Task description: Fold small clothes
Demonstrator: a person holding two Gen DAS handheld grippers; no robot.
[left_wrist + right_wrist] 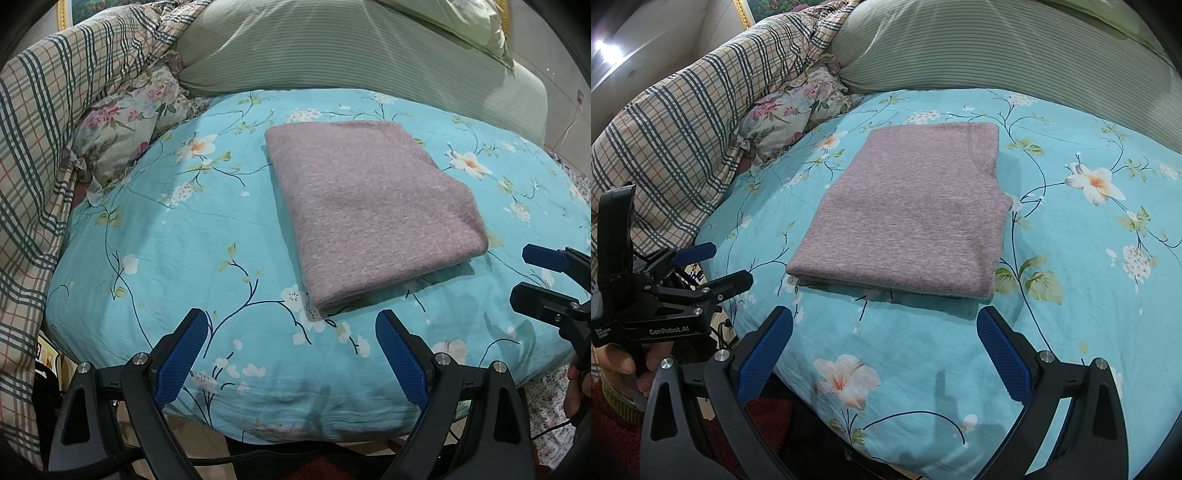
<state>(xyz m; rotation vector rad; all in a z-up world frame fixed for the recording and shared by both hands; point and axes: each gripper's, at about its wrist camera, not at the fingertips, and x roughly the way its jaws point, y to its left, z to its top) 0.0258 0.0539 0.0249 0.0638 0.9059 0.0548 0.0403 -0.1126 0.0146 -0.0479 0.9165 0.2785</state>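
A mauve knit garment lies folded into a neat rectangle on the turquoise floral bed sheet. It also shows in the right wrist view. My left gripper is open and empty, hovering near the bed's front edge just short of the garment's near corner. My right gripper is open and empty, in front of the garment's near edge. The right gripper shows at the right edge of the left wrist view. The left gripper shows at the left of the right wrist view.
A plaid quilt is heaped along the left side, with a floral pillow under it. A green striped bolster lies across the back. The bed's front edge drops off just below the grippers.
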